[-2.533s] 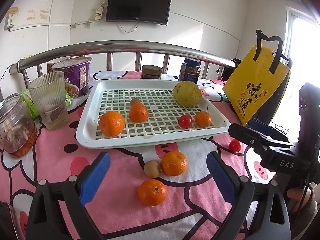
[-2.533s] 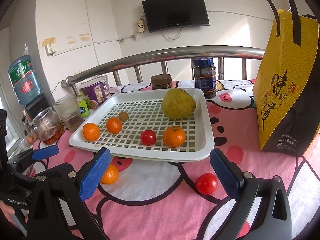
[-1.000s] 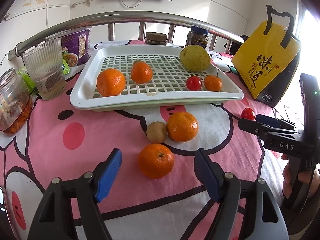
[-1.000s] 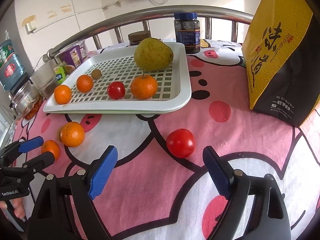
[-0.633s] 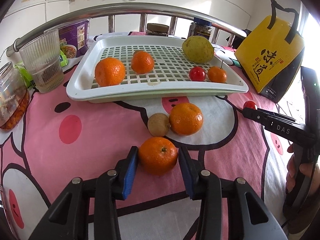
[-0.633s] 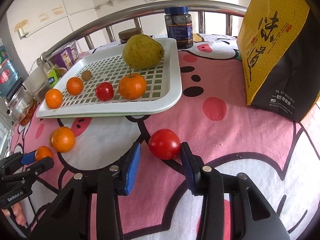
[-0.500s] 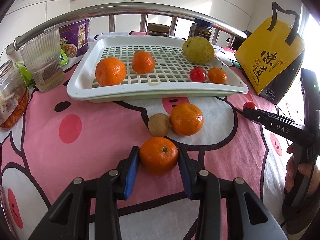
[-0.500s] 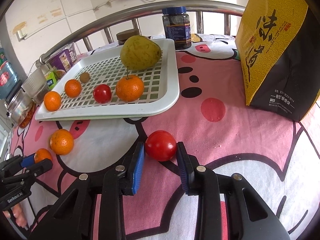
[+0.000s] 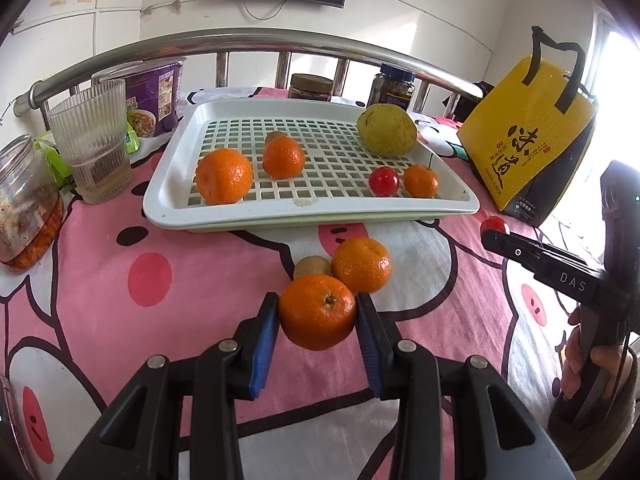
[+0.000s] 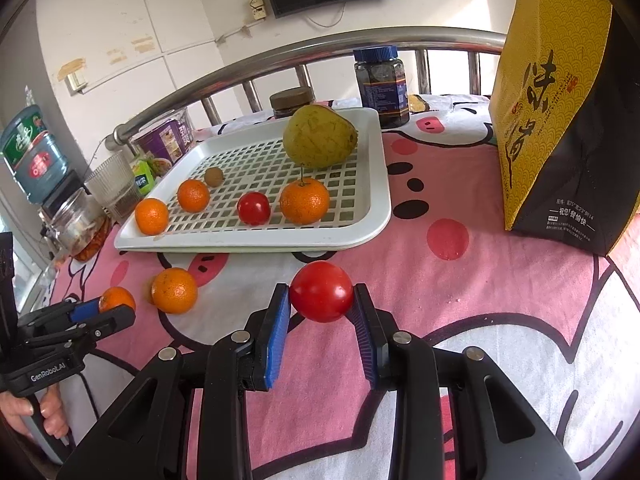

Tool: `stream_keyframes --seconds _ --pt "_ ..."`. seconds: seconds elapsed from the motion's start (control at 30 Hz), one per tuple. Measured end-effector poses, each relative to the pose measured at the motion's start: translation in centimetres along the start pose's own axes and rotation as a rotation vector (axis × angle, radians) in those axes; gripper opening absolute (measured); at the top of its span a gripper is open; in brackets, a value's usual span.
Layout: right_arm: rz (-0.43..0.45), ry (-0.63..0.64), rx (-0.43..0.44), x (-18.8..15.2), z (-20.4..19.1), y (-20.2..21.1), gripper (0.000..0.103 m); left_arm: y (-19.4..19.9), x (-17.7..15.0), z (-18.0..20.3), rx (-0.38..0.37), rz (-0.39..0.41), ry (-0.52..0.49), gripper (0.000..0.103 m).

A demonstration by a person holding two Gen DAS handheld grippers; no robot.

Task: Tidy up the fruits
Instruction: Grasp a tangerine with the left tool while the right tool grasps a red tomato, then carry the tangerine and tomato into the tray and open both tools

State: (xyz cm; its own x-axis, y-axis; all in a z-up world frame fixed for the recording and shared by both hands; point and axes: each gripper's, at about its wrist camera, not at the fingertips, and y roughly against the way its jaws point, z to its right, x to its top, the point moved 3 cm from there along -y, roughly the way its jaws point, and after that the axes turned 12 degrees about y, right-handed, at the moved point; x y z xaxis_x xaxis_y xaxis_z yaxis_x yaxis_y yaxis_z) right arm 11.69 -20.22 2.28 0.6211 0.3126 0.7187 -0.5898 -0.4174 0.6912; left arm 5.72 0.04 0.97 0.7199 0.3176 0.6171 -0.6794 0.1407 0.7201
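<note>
My left gripper [image 9: 317, 314] is shut on an orange [image 9: 317, 311] and holds it a little above the pink cloth. Behind it lie a second orange [image 9: 361, 265] and a brown kiwi [image 9: 312, 267] on the cloth. My right gripper [image 10: 321, 306] is shut on a red tomato [image 10: 321, 297], lifted off the cloth. The white slotted tray [image 9: 172, 164] holds two oranges, a small kiwi, a tomato, a stemmed mandarin and a large green pear [image 9: 386, 130]. The tray also shows in the right wrist view [image 10: 380, 184].
A yellow and black bag [image 10: 560, 120] stands at the right. A ribbed glass [image 9: 93, 148], a jar [image 9: 24, 208] and a purple noodle cup [image 9: 154, 94] stand at the left. Two dark jars [image 10: 382, 86] and a steel rail [image 9: 240, 44] are behind the tray.
Both grippers closed, the left on the orange and the right on the tomato, and both have lifted their fruit slightly off the cloth.
</note>
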Motion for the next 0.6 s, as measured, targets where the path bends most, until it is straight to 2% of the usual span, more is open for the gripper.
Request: stream_keyframes --seconds 0.33,0.6 --pt "0.062 0.0 0.021 1.3 -0.6 1.3 0.03 1.1 2.1 -1.0 0.013 0.064 0.054 0.04" --pt "0.112 -0.043 0.053 2.9 -0.7 2.7 0.03 2.6 3.7 0.6 0.01 0.104 0.041 0.04"
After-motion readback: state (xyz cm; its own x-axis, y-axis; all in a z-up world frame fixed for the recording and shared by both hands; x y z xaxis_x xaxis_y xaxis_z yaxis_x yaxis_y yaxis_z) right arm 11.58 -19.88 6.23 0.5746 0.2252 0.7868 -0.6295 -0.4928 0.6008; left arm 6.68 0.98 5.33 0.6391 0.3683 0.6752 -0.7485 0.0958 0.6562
